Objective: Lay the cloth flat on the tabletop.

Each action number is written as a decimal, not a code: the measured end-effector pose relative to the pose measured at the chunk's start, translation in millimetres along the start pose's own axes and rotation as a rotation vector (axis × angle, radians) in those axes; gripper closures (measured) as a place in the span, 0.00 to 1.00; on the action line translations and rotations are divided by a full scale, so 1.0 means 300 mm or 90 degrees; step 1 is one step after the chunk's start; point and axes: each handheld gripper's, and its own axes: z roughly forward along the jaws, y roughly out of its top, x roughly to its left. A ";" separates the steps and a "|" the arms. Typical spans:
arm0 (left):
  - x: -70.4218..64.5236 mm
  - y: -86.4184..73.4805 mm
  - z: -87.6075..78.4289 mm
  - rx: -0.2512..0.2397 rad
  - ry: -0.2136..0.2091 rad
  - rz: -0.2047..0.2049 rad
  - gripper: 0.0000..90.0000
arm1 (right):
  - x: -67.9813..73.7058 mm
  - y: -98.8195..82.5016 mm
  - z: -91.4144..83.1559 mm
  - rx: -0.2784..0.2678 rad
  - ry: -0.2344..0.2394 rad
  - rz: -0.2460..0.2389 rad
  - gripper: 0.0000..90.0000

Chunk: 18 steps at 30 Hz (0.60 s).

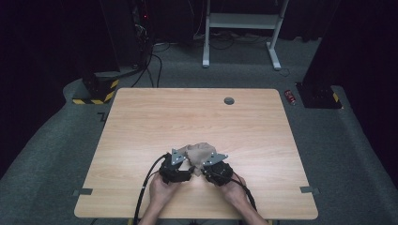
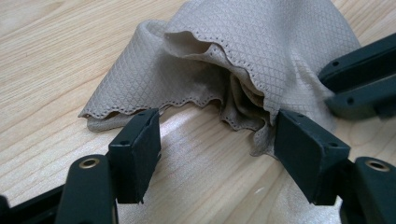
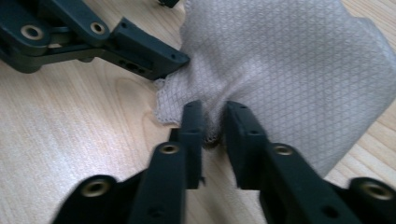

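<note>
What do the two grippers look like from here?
Both are black. The left gripper and right gripper each carry a grey three-cornered plate on top and trail a black cable toward the table's near edge. Their jaws are flat rectangular black blocks on linkage arms with brass-coloured pivots. The forearms are bare, no sleeves.

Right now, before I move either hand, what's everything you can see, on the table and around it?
cloth: one, beige with a diamond weave, bunched up at the near middle of the table between the tongs
table: one, light wood, with a grey round cap near its far edge
tape tabs: two, grey, at the near left and right edges
can: one, red, on the carpet past the far right corner
white frame: one, on the floor behind the table
left tongs: black, open, at the cloth's scalloped edge
right tongs: black, shut on the cloth's edge
hands: two, at the near edge
</note>
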 end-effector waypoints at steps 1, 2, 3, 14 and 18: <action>0.000 0.000 0.000 0.000 0.000 -0.001 0.35 | -0.005 0.002 -0.002 0.004 0.003 -0.003 0.95; 0.000 0.000 0.000 0.000 0.000 0.000 0.35 | -0.006 0.006 -0.005 0.007 0.006 -0.008 0.99; 0.000 0.000 0.000 0.000 0.000 0.000 0.35 | -0.008 0.007 -0.007 0.007 0.008 -0.008 0.99; -0.001 0.000 0.000 0.000 0.000 -0.001 0.34 | -0.058 0.050 -0.079 -0.050 -0.003 0.038 0.99; -0.001 0.000 0.000 0.001 0.000 -0.001 0.34 | -0.079 0.062 -0.101 -0.066 -0.014 0.047 0.99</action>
